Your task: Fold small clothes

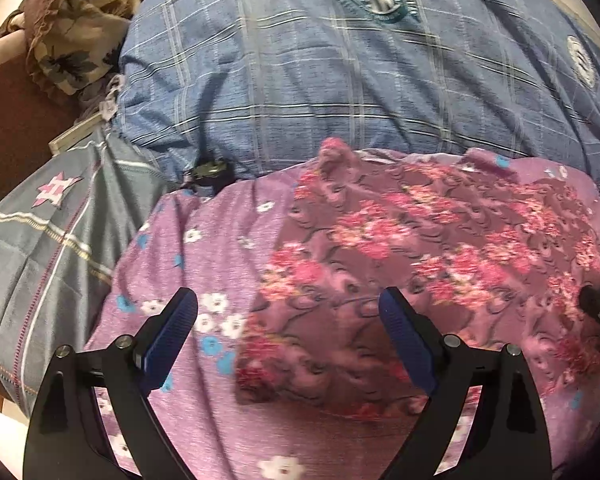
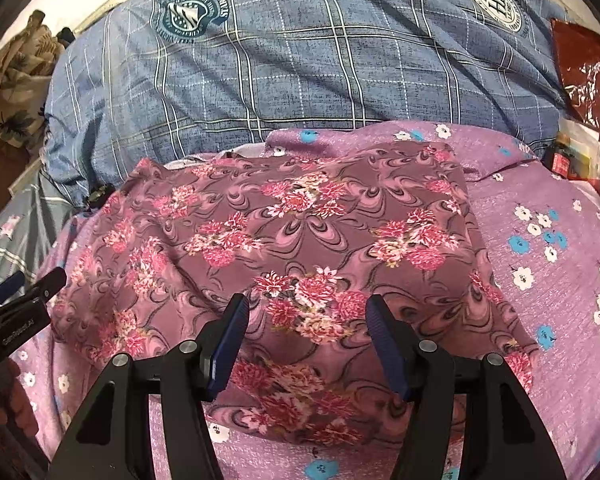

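Note:
A mauve garment with pink and red flower print (image 2: 300, 224) lies spread on a purple flowered bedsheet (image 2: 560, 280); its near edge is bunched. It also shows in the left wrist view (image 1: 420, 248), blurred. My right gripper (image 2: 306, 324) is open and empty, its blue pads just above the garment's near part. My left gripper (image 1: 288, 312) is open and empty over the garment's left edge and the sheet (image 1: 204, 248). The left gripper also appears at the left edge of the right wrist view (image 2: 20, 300).
A big blue plaid quilt (image 2: 300, 60) lies behind the garment. A grey star-print pillow (image 1: 40, 240) sits at the left. A leaf-print cloth heap (image 1: 72, 32) is at far left. A red plastic bag (image 2: 584, 68) and small boxes (image 2: 568, 156) lie at right.

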Demonstrator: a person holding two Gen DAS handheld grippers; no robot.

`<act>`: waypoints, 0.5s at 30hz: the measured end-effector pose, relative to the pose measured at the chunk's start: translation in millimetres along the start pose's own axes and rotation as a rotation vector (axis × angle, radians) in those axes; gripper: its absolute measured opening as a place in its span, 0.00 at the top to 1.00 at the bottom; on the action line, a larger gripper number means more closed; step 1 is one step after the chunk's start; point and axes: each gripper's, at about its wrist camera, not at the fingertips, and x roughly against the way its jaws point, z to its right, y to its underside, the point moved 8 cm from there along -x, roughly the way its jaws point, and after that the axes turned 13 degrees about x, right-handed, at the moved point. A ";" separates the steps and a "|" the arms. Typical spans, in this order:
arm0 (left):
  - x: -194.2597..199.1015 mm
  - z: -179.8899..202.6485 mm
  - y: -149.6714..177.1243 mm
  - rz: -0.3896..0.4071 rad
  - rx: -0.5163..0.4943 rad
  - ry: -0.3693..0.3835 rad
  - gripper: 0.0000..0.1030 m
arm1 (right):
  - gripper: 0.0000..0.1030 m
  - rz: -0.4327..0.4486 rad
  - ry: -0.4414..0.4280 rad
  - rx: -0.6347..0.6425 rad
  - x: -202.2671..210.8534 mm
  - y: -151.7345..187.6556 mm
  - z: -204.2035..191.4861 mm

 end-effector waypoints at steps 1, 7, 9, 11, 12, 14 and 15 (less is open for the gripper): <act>1.6 5.8 0.7 0.002 -0.007 0.008 0.10 | 0.39 -0.008 0.014 0.008 -1.4 0.3 -2.0; 2.7 29.5 6.8 0.003 -0.045 0.025 0.10 | 0.39 -0.037 0.065 0.016 -4.4 3.2 0.6; 1.2 34.7 9.4 0.002 -0.061 0.020 0.10 | 0.39 -0.040 0.074 0.012 -4.4 3.8 3.8; 0.1 37.0 10.8 0.000 -0.067 0.016 0.10 | 0.39 -0.039 0.093 0.012 -3.5 3.5 7.9; -0.5 37.8 11.2 0.000 -0.069 0.015 0.10 | 0.39 -0.039 0.095 0.011 -3.1 3.4 8.9; -1.5 39.8 11.8 -0.001 -0.073 0.014 0.10 | 0.39 -0.038 0.100 0.010 -2.0 3.5 10.4; -1.9 40.7 12.0 -0.001 -0.075 0.013 0.10 | 0.39 -0.037 0.106 0.012 -1.4 3.6 10.8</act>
